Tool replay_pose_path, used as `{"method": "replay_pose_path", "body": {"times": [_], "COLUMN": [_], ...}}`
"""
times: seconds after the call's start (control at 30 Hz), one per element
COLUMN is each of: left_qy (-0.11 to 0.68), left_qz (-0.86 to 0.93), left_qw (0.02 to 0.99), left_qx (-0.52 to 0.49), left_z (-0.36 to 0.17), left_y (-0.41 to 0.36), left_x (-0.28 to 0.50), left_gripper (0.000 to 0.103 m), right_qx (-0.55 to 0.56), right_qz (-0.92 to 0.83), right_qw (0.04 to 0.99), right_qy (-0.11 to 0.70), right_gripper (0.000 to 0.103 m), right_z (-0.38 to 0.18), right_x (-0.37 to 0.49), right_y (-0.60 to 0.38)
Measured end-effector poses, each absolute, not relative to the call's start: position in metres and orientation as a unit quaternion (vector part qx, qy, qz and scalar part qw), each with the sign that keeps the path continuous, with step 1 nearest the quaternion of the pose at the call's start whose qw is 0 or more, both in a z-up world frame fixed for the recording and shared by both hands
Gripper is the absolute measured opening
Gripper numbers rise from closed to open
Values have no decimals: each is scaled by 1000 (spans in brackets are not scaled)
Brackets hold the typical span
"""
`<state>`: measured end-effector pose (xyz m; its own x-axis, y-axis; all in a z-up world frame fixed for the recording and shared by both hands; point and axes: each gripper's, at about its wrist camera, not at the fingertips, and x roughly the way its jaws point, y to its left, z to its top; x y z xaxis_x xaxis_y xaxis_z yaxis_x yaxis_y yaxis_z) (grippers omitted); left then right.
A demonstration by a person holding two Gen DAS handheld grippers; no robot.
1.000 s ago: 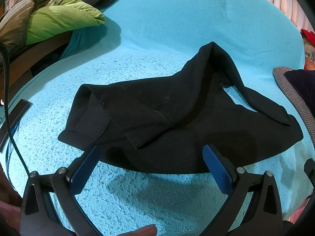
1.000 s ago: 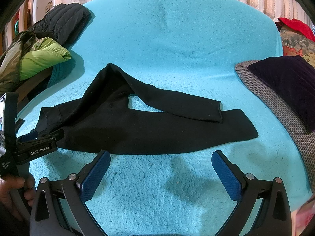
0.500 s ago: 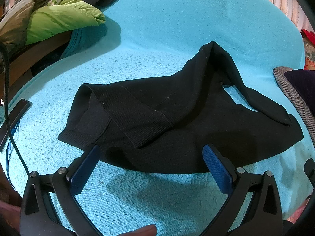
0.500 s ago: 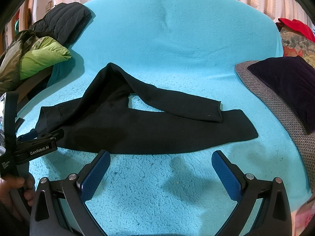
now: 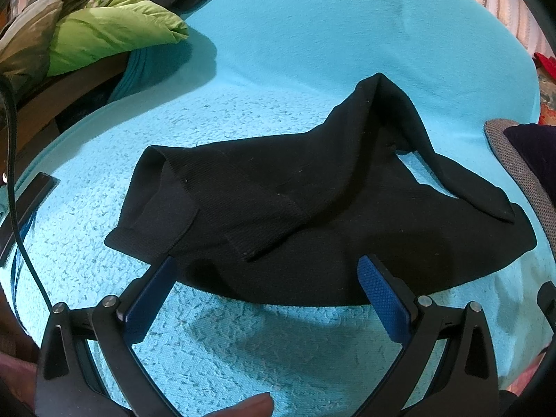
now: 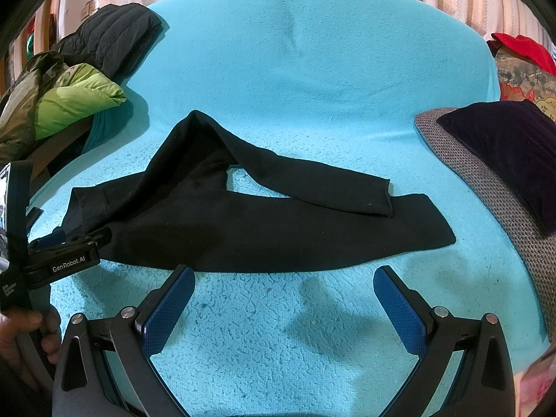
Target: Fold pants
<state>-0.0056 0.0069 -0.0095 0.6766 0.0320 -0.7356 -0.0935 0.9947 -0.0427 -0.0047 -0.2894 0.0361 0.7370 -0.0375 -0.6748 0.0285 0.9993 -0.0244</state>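
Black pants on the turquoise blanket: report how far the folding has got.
Done: the black knit pants lie lengthwise on the turquoise fleece blanket, one leg laid loosely over the other, though askew with a gap at the crotch. In hand: nothing; the left gripper and right gripper are open, both empty. Left: align the legs, then fold across the length.

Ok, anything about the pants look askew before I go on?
Yes. The black pants lie unevenly on the turquoise blanket: the upper leg crosses diagonally over the lower leg, leaving a gap, and the waistband is folded over.
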Motion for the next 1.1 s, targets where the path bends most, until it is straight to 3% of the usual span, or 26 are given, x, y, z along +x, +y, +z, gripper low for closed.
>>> {"method": "replay_pose_path", "body": {"times": [1.1], "left_qy": [404], "left_qz": [31], "left_qw": [913], "left_qx": [-41], "left_z": [-8], "left_y": [5], "left_x": [-2], "left_gripper": [103], "right_qx": [-8], "right_qz": [-19], "right_qw": [932], "right_qy": [361], "right_gripper": [103], "right_z": [37], "right_x": [-4], "right_y": [-289]}}
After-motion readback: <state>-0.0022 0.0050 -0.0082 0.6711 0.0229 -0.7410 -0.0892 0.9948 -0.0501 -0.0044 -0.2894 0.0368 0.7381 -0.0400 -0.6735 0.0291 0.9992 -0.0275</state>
